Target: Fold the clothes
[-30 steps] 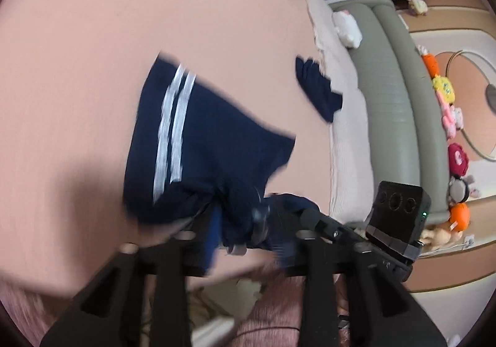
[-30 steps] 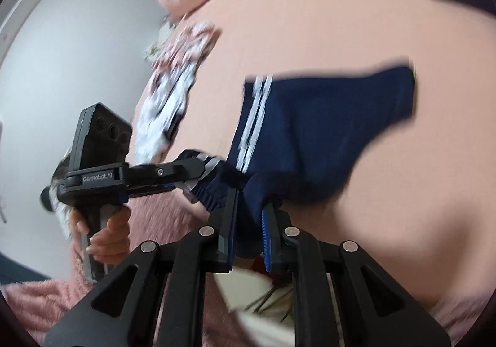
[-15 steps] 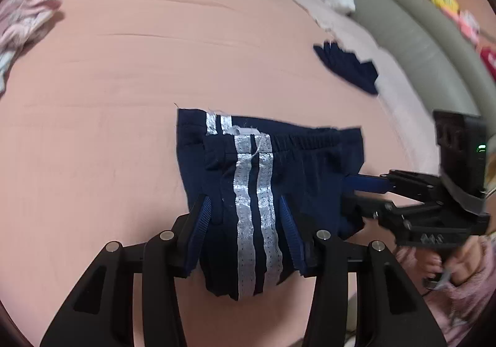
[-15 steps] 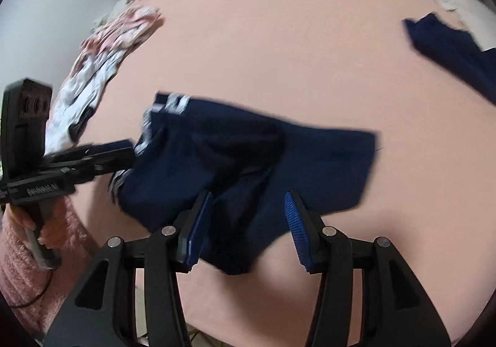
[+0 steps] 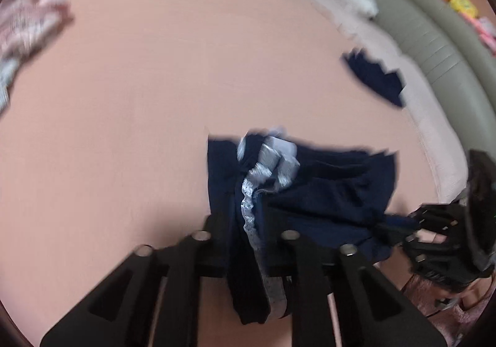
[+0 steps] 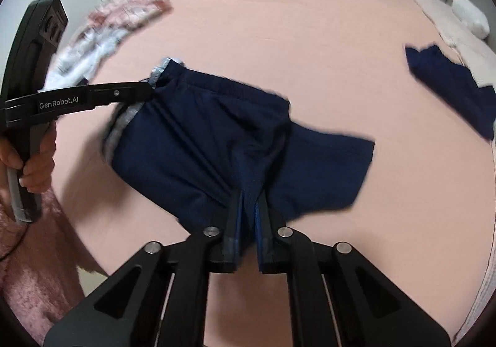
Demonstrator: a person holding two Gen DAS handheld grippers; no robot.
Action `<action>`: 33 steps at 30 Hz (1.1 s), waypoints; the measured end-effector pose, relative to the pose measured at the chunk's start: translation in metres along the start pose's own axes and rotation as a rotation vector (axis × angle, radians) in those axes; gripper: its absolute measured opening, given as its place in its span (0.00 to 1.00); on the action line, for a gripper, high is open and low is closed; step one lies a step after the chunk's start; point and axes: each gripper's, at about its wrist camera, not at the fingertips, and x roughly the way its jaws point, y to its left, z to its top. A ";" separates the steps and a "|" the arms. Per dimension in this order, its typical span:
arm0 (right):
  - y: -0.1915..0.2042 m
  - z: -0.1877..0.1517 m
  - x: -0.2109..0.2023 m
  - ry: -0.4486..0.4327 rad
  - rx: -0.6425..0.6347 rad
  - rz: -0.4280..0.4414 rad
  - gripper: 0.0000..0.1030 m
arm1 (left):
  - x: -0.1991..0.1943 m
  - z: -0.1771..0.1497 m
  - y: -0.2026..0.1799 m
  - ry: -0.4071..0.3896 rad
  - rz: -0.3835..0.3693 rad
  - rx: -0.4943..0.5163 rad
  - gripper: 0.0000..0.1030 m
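Nearest in the right wrist view, the right gripper point(image 6: 248, 210) has just been closing and now pinches a bunched fold at the near edge of the navy shorts point(image 6: 217, 142). The left gripper point(image 5: 248, 213), its jaws also just closing, clamps the striped side seam, whose silver stripes point(image 5: 251, 210) run up between its fingers. The shorts lie on the pink bed point(image 6: 294, 46), their long axis crosswise, waistband far. Only the right view shows a hand point(image 6: 34, 167) gripping the left handle. Beyond, a second navy garment point(image 6: 449, 83) lies well apart to the right; a floral cloth point(image 5: 24, 24) lies far left. The left view alone shows a grey sofa point(image 5: 434, 37).
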 end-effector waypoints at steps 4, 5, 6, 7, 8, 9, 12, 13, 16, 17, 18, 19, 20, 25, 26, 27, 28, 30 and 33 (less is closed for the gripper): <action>-0.014 0.001 -0.026 -0.070 0.081 0.068 0.24 | -0.041 -0.005 -0.002 -0.157 -0.007 -0.001 0.29; -0.015 0.002 -0.036 -0.116 0.088 0.066 0.24 | -0.052 -0.005 -0.004 -0.213 0.009 0.007 0.29; -0.016 0.004 -0.046 -0.166 0.092 0.062 0.24 | -0.061 -0.006 -0.008 -0.276 0.035 0.019 0.29; -0.016 0.006 -0.053 -0.215 0.105 0.046 0.24 | -0.066 -0.007 -0.013 -0.309 0.026 0.056 0.29; -0.016 0.008 -0.059 -0.263 0.119 0.028 0.24 | -0.068 -0.008 -0.018 -0.328 0.016 0.090 0.29; -0.011 0.012 -0.058 -0.293 0.120 0.007 0.24 | -0.058 -0.008 -0.022 -0.289 0.004 0.115 0.29; 0.012 0.028 -0.016 -0.173 0.026 0.009 0.24 | -0.028 -0.010 -0.036 -0.167 -0.023 0.187 0.29; 0.019 0.033 0.000 -0.127 -0.005 0.003 0.24 | -0.013 -0.011 -0.037 -0.118 0.020 0.203 0.29; 0.025 0.039 0.026 -0.105 -0.060 -0.118 0.19 | -0.001 -0.006 -0.018 -0.099 0.034 0.130 0.28; 0.016 0.042 0.021 -0.129 -0.011 -0.134 0.19 | -0.007 -0.001 -0.009 -0.118 0.009 0.073 0.28; 0.007 0.045 0.016 -0.154 0.050 -0.146 0.21 | -0.014 0.001 -0.001 -0.144 -0.007 0.035 0.29; -0.003 0.048 0.010 -0.178 0.111 -0.159 0.22 | -0.020 0.003 0.007 -0.170 -0.023 0.002 0.29; -0.011 0.049 0.004 -0.201 0.157 -0.142 0.22 | -0.025 0.004 0.013 -0.191 -0.041 -0.015 0.32; -0.014 0.039 -0.023 -0.238 0.088 -0.040 0.25 | -0.025 0.003 -0.003 -0.184 -0.091 0.053 0.34; -0.004 0.039 -0.021 -0.226 0.044 -0.031 0.26 | -0.021 0.001 -0.005 -0.164 -0.056 0.074 0.34; 0.006 0.039 -0.013 -0.196 -0.008 -0.035 0.27 | -0.017 0.000 -0.007 -0.144 -0.021 0.095 0.34; 0.011 0.038 -0.001 -0.161 -0.041 -0.083 0.27 | -0.013 -0.001 -0.009 -0.124 0.014 0.116 0.34; 0.013 0.036 0.021 -0.110 -0.062 -0.188 0.24 | -0.008 0.000 -0.002 -0.101 0.063 0.114 0.27; -0.016 0.037 0.015 -0.154 0.079 -0.175 0.26 | -0.025 0.005 0.012 -0.147 0.038 0.031 0.28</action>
